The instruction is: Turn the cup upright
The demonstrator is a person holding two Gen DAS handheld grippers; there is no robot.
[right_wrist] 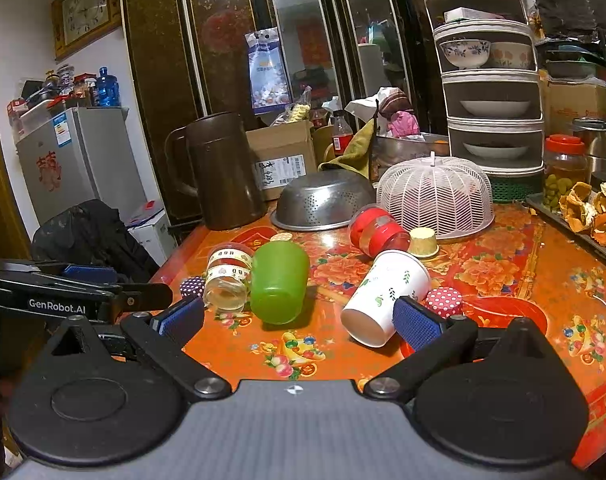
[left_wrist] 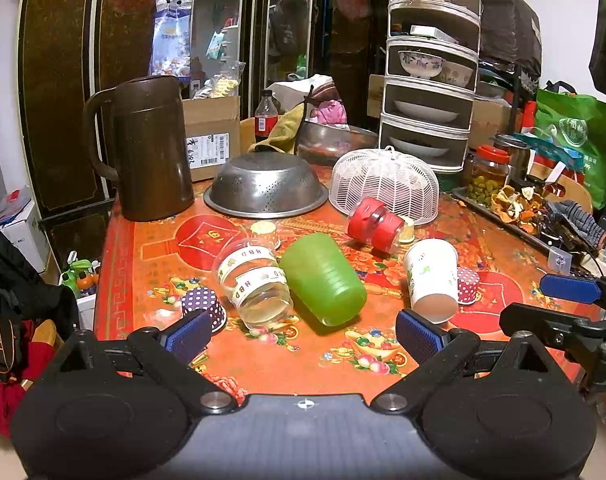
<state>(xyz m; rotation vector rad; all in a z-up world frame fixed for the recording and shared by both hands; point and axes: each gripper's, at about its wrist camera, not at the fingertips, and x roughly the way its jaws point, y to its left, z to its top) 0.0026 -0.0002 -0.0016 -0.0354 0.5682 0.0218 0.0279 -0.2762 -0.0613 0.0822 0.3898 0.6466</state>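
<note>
Several cups lie on their sides on the red floral table [left_wrist: 303, 356]: a green plastic cup [left_wrist: 321, 278] [right_wrist: 279, 280], a clear cup with a banded label [left_wrist: 251, 280] [right_wrist: 227, 278], a white paper cup with leaf print [left_wrist: 431, 276] [right_wrist: 383, 296], and a clear cup with red bands [left_wrist: 377, 222] [right_wrist: 377, 232]. My left gripper [left_wrist: 303, 334] is open and empty, just in front of the green cup. My right gripper [right_wrist: 299, 320] is open and empty, its right finger beside the white cup's mouth. The right gripper also shows at the right of the left wrist view [left_wrist: 559, 308].
Small dotted paper cups stand upside down: purple [left_wrist: 205, 306], red [left_wrist: 467, 284] [right_wrist: 443, 300], yellow [right_wrist: 423, 242]. Behind are a brown jug [left_wrist: 147, 148], an upturned steel colander [left_wrist: 265, 186], a white mesh cover [left_wrist: 385, 184], a tiered dish rack [left_wrist: 431, 68] and a tray of peels [left_wrist: 515, 204].
</note>
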